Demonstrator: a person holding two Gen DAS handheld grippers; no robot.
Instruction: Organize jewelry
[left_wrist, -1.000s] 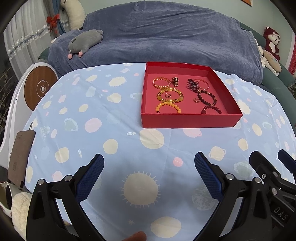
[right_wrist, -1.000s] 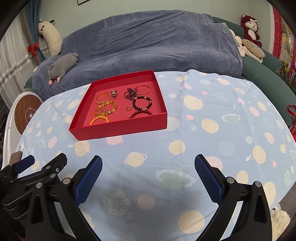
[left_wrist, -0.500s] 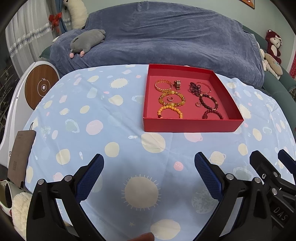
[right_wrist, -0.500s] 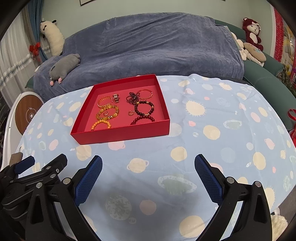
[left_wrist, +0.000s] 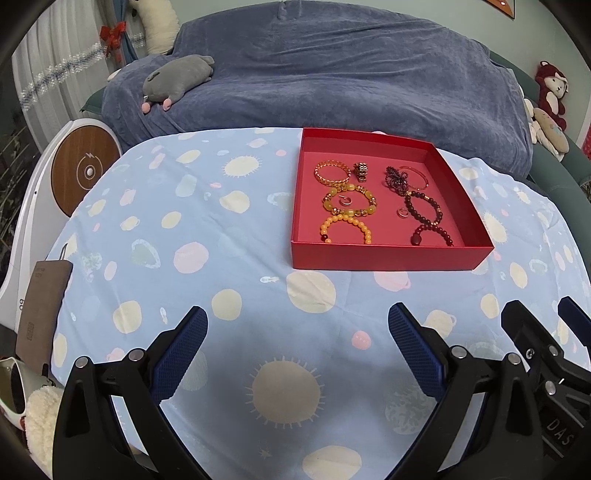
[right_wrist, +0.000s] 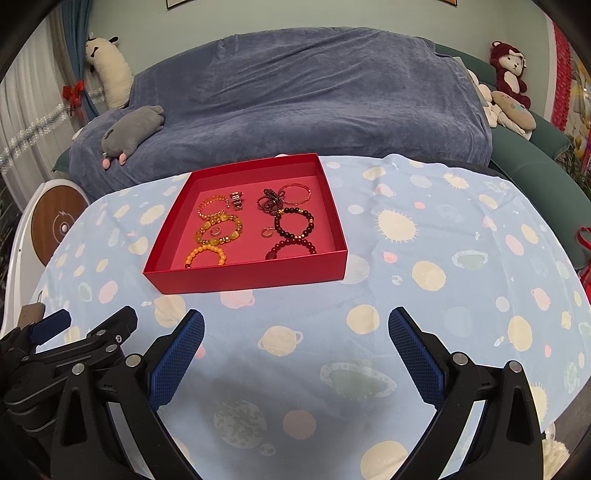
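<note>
A shallow red box (left_wrist: 384, 256) (right_wrist: 243, 275) stands on the table with jewelry inside. Yellow and orange bead bracelets (left_wrist: 349, 201) (right_wrist: 218, 229) lie in its left half, with a small metal band (left_wrist: 361, 170) behind them. Dark red bead bracelets (left_wrist: 423, 210) (right_wrist: 293, 221), a thin red bangle (left_wrist: 419, 175) and two small rings (left_wrist: 402, 212) lie in its right half. My left gripper (left_wrist: 297, 321) is open and empty above the cloth, well short of the box. My right gripper (right_wrist: 295, 325) is open and empty beside it, also short of the box.
The round table wears a light blue cloth with suns and planets (left_wrist: 184, 221) (right_wrist: 443, 240). A sofa under a blue cover (left_wrist: 332, 74) stands behind, with a grey plush toy (left_wrist: 177, 79). A white appliance with a wooden disc (left_wrist: 81, 170) stands at the left.
Both grippers have tilted or drawn back a little, so the red box sits lower and nearer the middle of both views. Both stay open and empty.
</note>
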